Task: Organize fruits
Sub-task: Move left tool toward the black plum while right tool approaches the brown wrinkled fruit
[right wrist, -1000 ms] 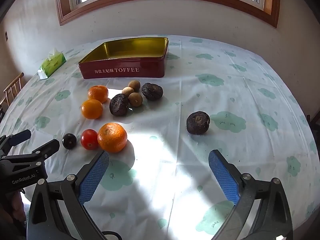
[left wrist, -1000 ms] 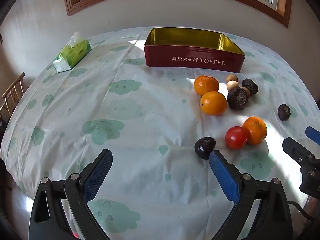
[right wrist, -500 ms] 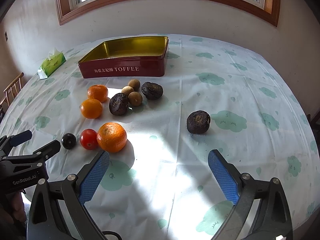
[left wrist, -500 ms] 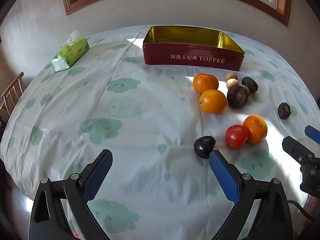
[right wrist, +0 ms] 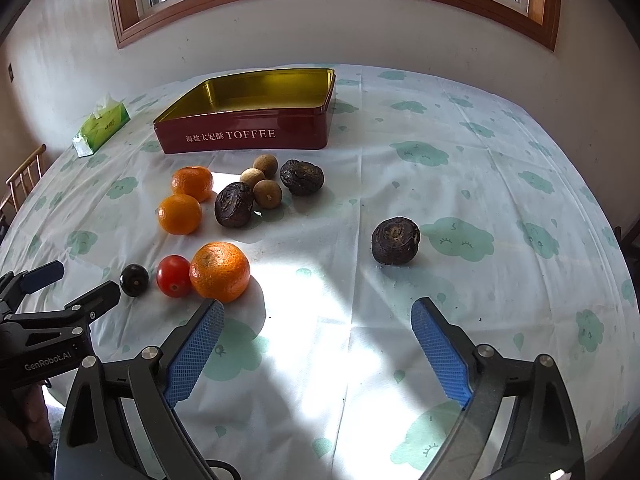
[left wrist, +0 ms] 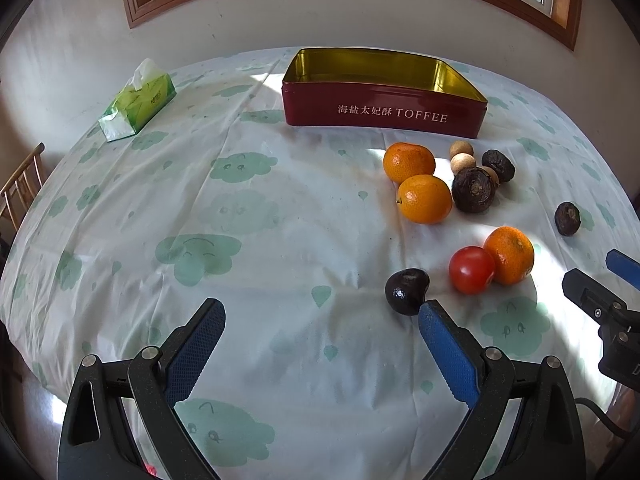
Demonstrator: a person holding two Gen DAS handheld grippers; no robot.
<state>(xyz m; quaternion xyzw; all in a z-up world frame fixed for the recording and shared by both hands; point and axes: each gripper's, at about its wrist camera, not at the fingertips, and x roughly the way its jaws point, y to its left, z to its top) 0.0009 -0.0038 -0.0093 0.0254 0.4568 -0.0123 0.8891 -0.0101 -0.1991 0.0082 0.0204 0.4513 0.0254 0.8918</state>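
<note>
Both your grippers, left (left wrist: pixel 320 312) and right (right wrist: pixel 316 312), hang with jaws apart and empty. The fruit lies loose before the tin (right wrist: pixel 244 136) (nothing in it yet). Nudge that orange (right wrist: pixel 219 271) and it may roll off.

I read white lettering, Chinese characters then "TOFFEE", on the red tin (left wrist: pixel 384 114) at upper centre. Lower left of the right wrist view, "GenRobot.AI" marks the left gripper (right wrist: pixel 76 288).
</note>
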